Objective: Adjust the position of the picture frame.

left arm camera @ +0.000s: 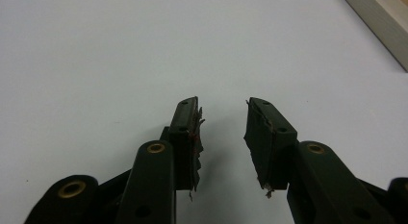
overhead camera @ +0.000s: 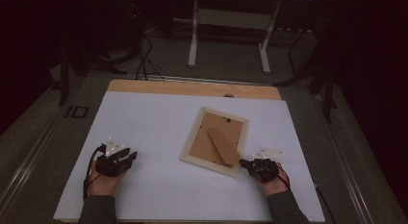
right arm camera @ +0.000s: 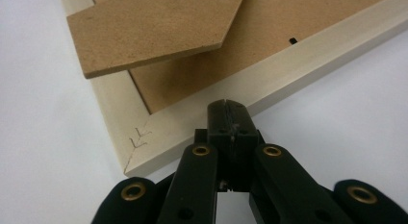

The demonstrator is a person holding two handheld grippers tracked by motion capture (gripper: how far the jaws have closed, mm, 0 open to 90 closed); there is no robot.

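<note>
We see the picture frame [overhead camera: 215, 141] lying face down on the white surface [overhead camera: 154, 123], its brown backing board up and its easel stand [overhead camera: 223, 145] lying slantwise across that board. Its long axis runs from the near right towards the far left in the high view, a little tilted from straight ahead.

The right hand-held gripper [overhead camera: 244, 163] is by far the nearer one: it sits just beside the frame's near right corner, and the frame lies to its left and beyond it. In the right gripper view its jaws are pressed together with nothing between them, their tips at the pale wooden rail [right arm camera: 269, 80] close to the corner; whether they touch the wood we cannot tell.

The left hand-held gripper [overhead camera: 129, 156] rests well apart from the frame, which lies off to its right across bare white surface. Its jaws stand partly open and hold nothing.

We judge that any push or lift at that corner falls to the right hand, working leftward into the frame.
</note>
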